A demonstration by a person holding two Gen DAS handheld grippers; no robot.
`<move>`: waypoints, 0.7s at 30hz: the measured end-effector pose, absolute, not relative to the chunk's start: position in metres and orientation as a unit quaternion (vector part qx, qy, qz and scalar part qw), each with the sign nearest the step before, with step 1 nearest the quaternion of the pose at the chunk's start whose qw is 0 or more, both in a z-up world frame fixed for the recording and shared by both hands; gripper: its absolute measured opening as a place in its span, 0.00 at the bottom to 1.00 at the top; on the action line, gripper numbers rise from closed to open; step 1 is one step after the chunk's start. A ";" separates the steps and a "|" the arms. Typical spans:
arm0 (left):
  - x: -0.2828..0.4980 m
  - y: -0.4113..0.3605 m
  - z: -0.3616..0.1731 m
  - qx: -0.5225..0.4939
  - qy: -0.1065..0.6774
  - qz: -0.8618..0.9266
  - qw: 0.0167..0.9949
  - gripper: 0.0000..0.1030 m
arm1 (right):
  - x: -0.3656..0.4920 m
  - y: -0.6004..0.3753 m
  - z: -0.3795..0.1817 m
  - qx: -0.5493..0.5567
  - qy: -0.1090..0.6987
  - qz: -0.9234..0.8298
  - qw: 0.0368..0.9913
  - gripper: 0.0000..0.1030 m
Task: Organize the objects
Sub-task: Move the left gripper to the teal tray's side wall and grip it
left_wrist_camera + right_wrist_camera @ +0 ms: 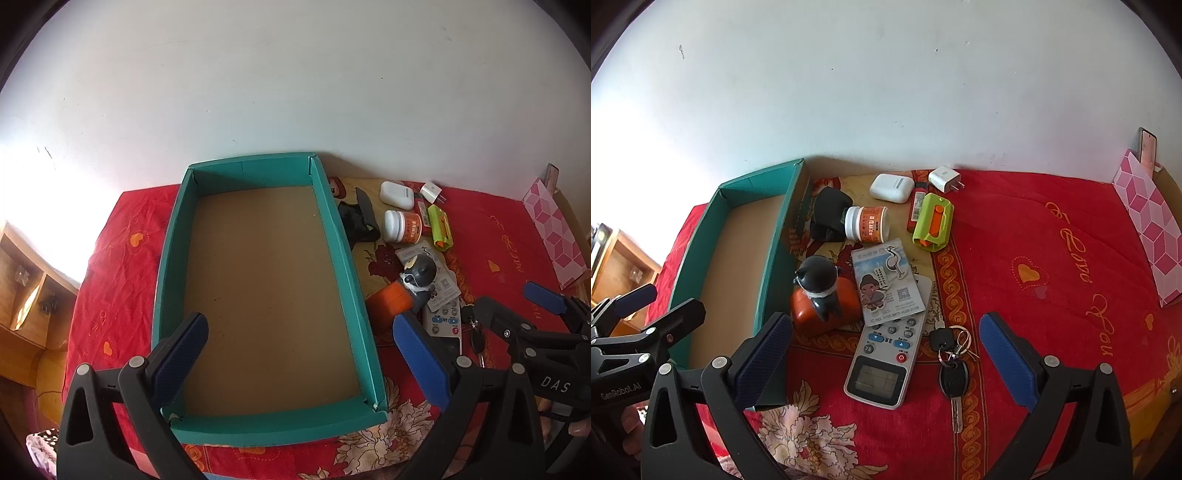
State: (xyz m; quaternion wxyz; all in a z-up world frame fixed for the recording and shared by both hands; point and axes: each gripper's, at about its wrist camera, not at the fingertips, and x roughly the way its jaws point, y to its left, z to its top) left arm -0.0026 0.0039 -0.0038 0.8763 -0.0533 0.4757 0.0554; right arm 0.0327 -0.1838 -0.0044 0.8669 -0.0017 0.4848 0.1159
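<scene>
**Both hand-held grippers wide over the bed, box empty**

My left hand-held gripper [301, 354] hangs with its jaws spread wide and nothing between them, over the near end of the teal box [354, 280]. From this wrist I look straight down into the box and see its bare brown cardboard floor.

My right hand-held gripper [886, 354] is just as wide and holds nothing. Between its blue pads lie the white remote control [882, 369] and the bunch of keys [952, 363], side by side on the red bedspread [1052, 258]. Only this view shows the keys whole; from the left wrist they are half hidden behind the right tool.

The right wrist also lays out the clutter beside the box: an illustrated card [886, 284] overlapping the remote's far end, a black figurine on an orange base [822, 291] close to the box wall, an orange-labelled jar [868, 223] on its side, a black pouch [829, 214], a green-and-orange gadget [932, 223], a white earbud case [891, 187] and a white plug adapter [945, 178]. A pink patterned box [1148, 229] stands at the far right.
</scene>
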 end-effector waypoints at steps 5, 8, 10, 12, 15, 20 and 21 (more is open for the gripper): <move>-0.002 0.006 -0.004 -0.055 0.479 0.057 0.874 0.98 | 0.033 -0.183 -0.005 -0.002 0.486 0.116 0.866 1.00; -0.003 0.006 -0.005 -0.056 0.478 0.058 0.874 0.98 | 0.033 -0.183 -0.005 -0.003 0.486 0.115 0.866 1.00; -0.004 0.007 -0.005 -0.057 0.478 0.059 0.874 0.98 | 0.033 -0.182 -0.005 -0.004 0.486 0.116 0.866 1.00; -0.004 0.007 -0.005 -0.057 0.478 0.059 0.874 0.98 | 0.033 -0.182 -0.005 -0.004 0.486 0.115 0.866 1.00; -0.004 0.007 -0.005 -0.056 0.479 0.058 0.874 0.98 | 0.033 -0.183 -0.004 -0.003 0.487 0.115 0.866 1.00; -0.005 0.007 -0.005 -0.057 0.479 0.059 0.874 0.98 | 0.032 -0.182 -0.005 -0.004 0.487 0.116 0.866 1.00; -0.006 0.008 -0.006 -0.058 0.479 0.060 0.874 0.98 | 0.032 -0.182 -0.005 -0.004 0.487 0.117 0.866 1.00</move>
